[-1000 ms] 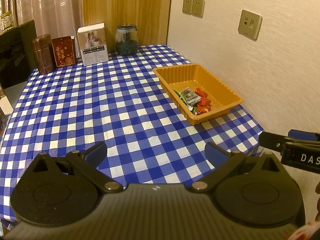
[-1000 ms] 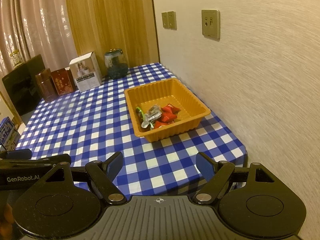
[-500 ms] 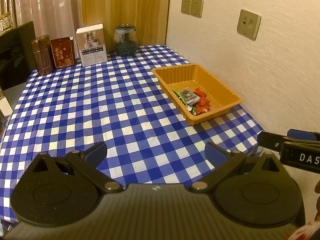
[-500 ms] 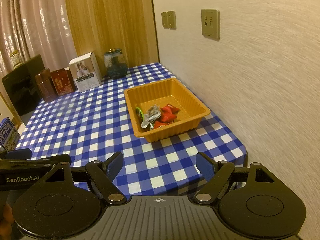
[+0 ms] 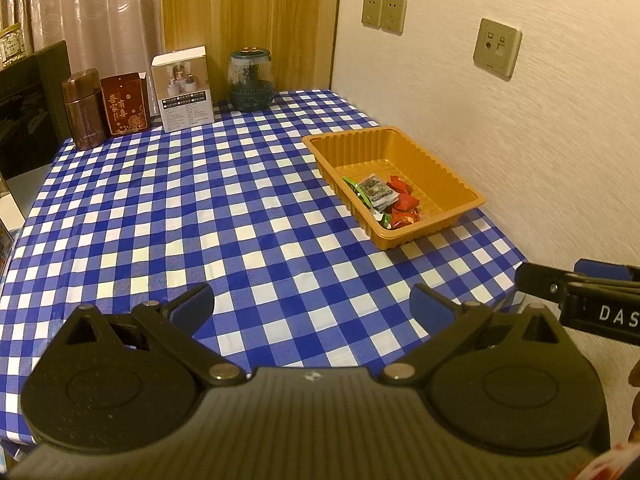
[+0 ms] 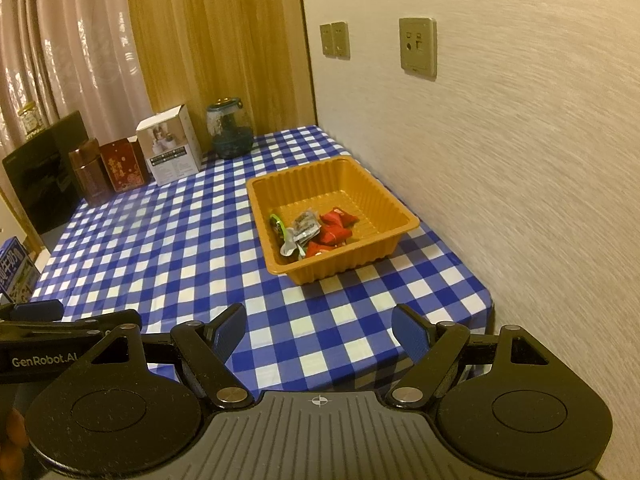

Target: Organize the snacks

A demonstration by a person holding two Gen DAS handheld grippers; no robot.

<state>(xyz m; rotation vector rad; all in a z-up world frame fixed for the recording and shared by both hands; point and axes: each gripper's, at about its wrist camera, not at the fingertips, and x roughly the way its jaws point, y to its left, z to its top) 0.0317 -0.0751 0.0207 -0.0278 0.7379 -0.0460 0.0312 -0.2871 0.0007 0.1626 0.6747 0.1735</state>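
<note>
An orange plastic tray [image 5: 440,168] [image 6: 396,210] sits on the blue checked tablecloth near the wall. In it lie several small snack packets: red ones [image 5: 404,200] [image 6: 336,224], a grey one [image 5: 376,192] [image 6: 306,224] and a green one [image 5: 354,186] [image 6: 278,222]. My left gripper [image 5: 312,304] hovers open over the cloth's near edge, well short of the tray, nothing between its blue pads. My right gripper [image 6: 318,328] is also open and empty, near the front edge, tray ahead of it. Each gripper's side shows at the other view's edge.
Along the far edge stand a brown canister [image 5: 82,110], a red box [image 5: 124,104], a white box [image 5: 184,90] and a glass jar [image 5: 252,80]. A black appliance [image 5: 24,100] is at far left. The wall [image 5: 540,140] runs close along the right side.
</note>
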